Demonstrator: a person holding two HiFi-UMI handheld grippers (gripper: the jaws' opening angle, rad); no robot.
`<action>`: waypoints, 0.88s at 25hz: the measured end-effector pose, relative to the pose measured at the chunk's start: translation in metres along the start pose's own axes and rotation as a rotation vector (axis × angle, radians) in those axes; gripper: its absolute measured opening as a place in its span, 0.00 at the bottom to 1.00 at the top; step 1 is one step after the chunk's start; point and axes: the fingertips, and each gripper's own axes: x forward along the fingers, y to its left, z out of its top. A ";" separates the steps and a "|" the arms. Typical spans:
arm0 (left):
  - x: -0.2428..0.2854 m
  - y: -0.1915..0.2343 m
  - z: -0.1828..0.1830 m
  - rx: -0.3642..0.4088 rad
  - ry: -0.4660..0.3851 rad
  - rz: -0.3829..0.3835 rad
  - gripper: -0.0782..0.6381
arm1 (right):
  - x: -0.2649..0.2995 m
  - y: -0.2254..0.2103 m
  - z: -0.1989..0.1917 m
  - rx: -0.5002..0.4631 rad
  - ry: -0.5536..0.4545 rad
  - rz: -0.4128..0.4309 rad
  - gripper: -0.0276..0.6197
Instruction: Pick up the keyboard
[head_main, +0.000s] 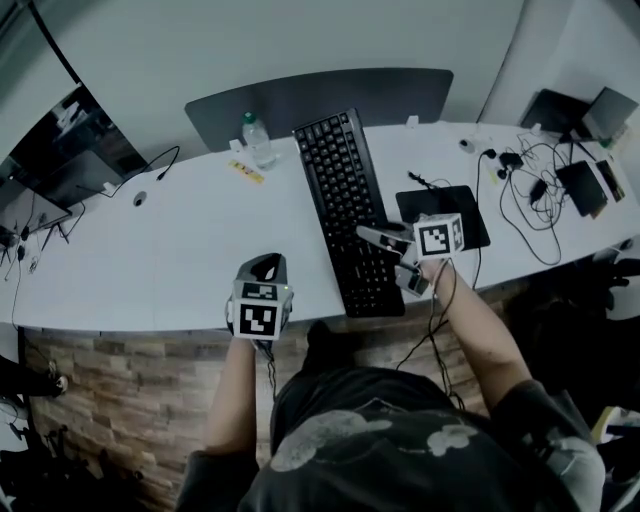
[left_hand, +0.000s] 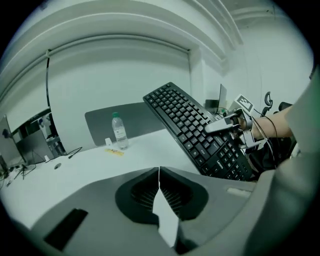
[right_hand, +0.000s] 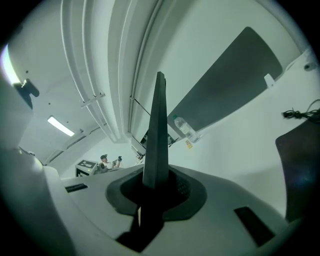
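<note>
Right gripper view: keyboard clamped edge-on, apparently tilted up off the worktop.
The right gripper (right_hand: 157, 176) pinches the keyboard (right_hand: 159, 131) by its thin right edge near the worktop's (head_main: 170, 250) front edge, probably to lever it up. The left gripper (left_hand: 159, 172) is closed and empty. At the back edge a water bottle (head_main: 256, 138), and right of the keyboard a mouse pad (head_main: 447, 212), both stand clear.

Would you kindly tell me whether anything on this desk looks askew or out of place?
The keyboard stands out: it is not lying flat on the desk but hangs tilted above it, clamped at one edge by the right gripper. Nothing looks spilled or damaged.
</note>
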 end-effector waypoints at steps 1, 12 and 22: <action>-0.006 -0.004 -0.003 -0.010 -0.010 0.008 0.12 | -0.004 0.004 -0.003 0.006 -0.017 -0.012 0.14; -0.073 -0.059 -0.053 -0.087 -0.068 0.037 0.11 | -0.040 0.081 -0.059 0.018 -0.122 -0.017 0.14; -0.107 -0.071 -0.085 -0.132 -0.080 0.028 0.11 | -0.055 0.095 -0.112 0.025 -0.110 -0.084 0.14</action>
